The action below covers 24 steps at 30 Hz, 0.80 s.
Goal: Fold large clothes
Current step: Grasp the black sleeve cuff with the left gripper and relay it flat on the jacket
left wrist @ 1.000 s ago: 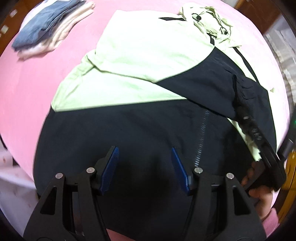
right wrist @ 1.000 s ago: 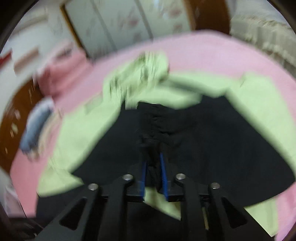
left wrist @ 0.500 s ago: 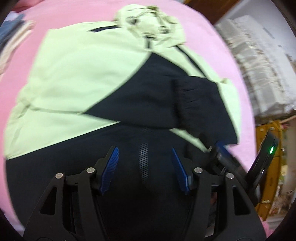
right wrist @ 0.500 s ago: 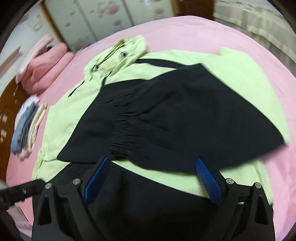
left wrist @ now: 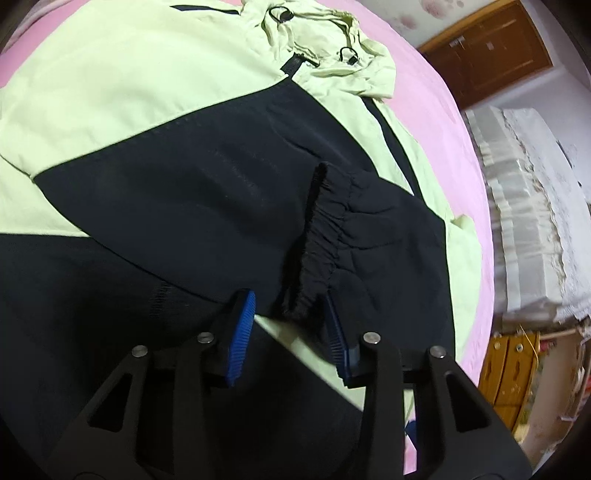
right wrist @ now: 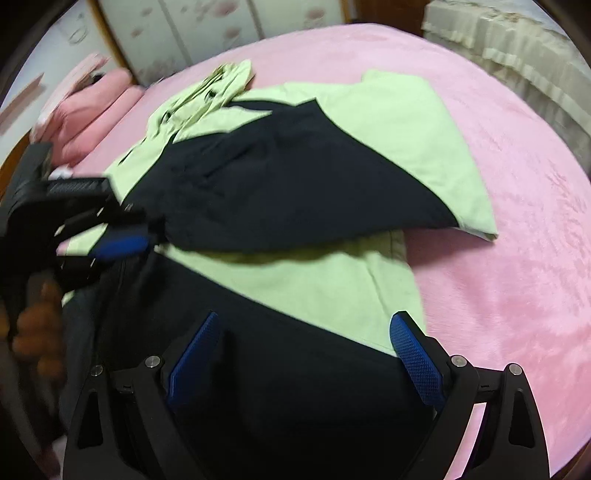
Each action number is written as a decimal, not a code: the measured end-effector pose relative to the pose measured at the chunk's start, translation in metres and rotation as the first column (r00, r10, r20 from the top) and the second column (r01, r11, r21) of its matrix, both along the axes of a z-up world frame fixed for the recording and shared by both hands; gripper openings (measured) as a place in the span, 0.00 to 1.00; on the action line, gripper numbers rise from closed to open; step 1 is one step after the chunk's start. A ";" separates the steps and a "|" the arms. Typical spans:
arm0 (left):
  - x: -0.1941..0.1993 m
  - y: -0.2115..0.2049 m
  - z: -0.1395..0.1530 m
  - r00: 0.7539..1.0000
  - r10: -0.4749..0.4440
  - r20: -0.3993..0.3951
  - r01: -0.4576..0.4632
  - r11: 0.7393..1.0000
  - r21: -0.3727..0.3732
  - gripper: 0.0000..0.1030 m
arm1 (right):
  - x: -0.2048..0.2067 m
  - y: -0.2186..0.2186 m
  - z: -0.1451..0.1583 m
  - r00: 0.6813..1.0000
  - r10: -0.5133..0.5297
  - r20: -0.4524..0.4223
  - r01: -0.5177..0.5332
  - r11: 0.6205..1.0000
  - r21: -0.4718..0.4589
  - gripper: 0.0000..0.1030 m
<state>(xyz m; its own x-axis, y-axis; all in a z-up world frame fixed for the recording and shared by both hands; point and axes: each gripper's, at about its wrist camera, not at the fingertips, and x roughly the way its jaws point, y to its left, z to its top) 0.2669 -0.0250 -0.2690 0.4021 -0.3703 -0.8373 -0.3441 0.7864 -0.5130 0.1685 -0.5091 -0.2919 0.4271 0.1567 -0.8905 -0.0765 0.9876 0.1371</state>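
Observation:
A pale green and black hooded jacket (left wrist: 147, 92) (right wrist: 406, 122) lies spread on the pink bed (right wrist: 517, 221), hood (left wrist: 325, 48) at the far end. One black sleeve is folded across the chest, and its gathered cuff (left wrist: 325, 229) ends between the blue pads of my left gripper (left wrist: 290, 299). The left jaws are closing around that cuff, with a gap still showing at the pads. In the right wrist view the left gripper (right wrist: 147, 232) reaches the cuff from the left. My right gripper (right wrist: 306, 321) hangs wide open over the black lower body, holding nothing.
Pink pillows (right wrist: 92, 107) and wardrobe doors (right wrist: 184, 33) lie beyond the bed's head. White lace-covered furniture (left wrist: 535, 203) and a yellow wooden cabinet (left wrist: 517, 369) stand beside the bed. A hand (right wrist: 40, 314) holds the left gripper's handle.
The right gripper let go of the sleeve cuff, opened wide and drew back. The sleeve now lies across the chest. The left gripper swung over to the cuff and its jaws narrowed.

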 end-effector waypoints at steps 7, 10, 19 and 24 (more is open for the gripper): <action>0.012 -0.029 -0.006 1.000 0.018 -0.018 -0.018 1.000 0.013 0.25 | 0.013 -0.048 -0.011 1.000 0.022 0.009 -0.022 0.999 -0.031 0.92; 0.019 -0.041 -0.005 1.000 0.016 -0.024 -0.013 0.996 0.088 0.12 | 0.024 -0.067 -0.013 0.999 -0.032 0.018 0.033 0.999 -0.023 0.92; 0.087 -0.063 0.058 0.976 0.021 0.216 -0.019 1.000 -0.012 0.06 | 0.047 -0.081 -0.021 0.995 -0.044 0.087 0.047 0.998 -0.038 0.92; 0.140 -0.054 0.126 0.915 0.058 0.398 -0.014 0.994 -0.111 0.06 | 0.063 -0.068 -0.016 0.992 -0.002 0.126 0.012 0.997 -0.074 0.92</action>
